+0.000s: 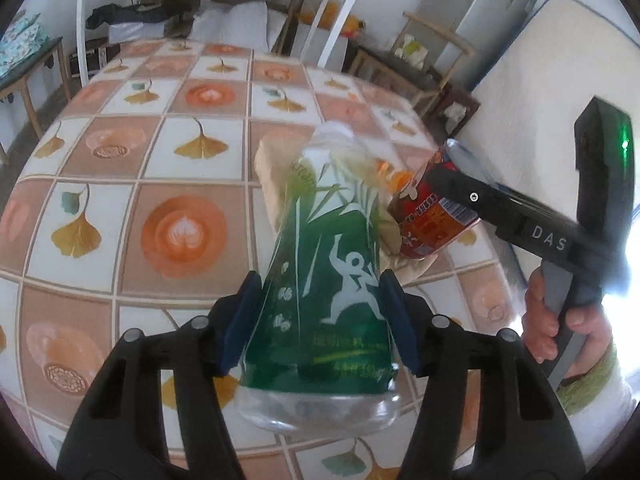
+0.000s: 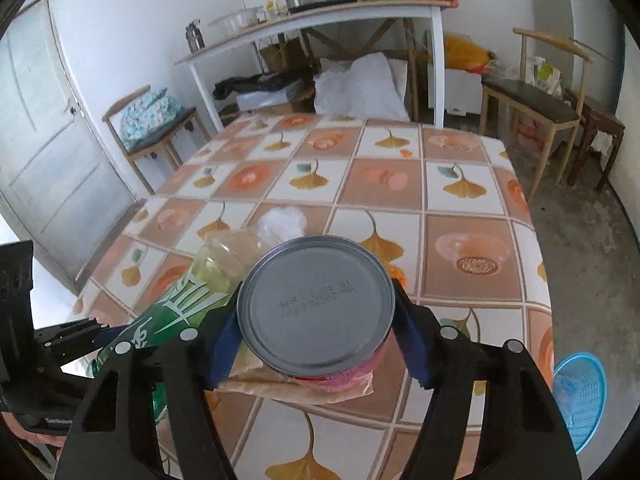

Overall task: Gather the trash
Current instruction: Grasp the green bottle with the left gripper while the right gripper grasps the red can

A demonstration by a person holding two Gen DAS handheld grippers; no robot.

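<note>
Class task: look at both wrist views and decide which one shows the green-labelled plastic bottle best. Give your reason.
The left wrist view: the green-labelled bottle fills the centre, label and clear base visible, between the left gripper jaws. The right wrist view catches only its neck and part of the label, partly hidden behind the can.

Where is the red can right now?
In the right wrist view the red can sits between the right gripper's pads, beside the green bottle.

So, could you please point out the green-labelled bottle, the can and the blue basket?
green-labelled bottle (image 1: 328,304): left wrist view, on its green label.
can (image 2: 316,300): right wrist view, middle of its grey metal end.
blue basket (image 2: 580,400): right wrist view, on its mesh wall.
</note>
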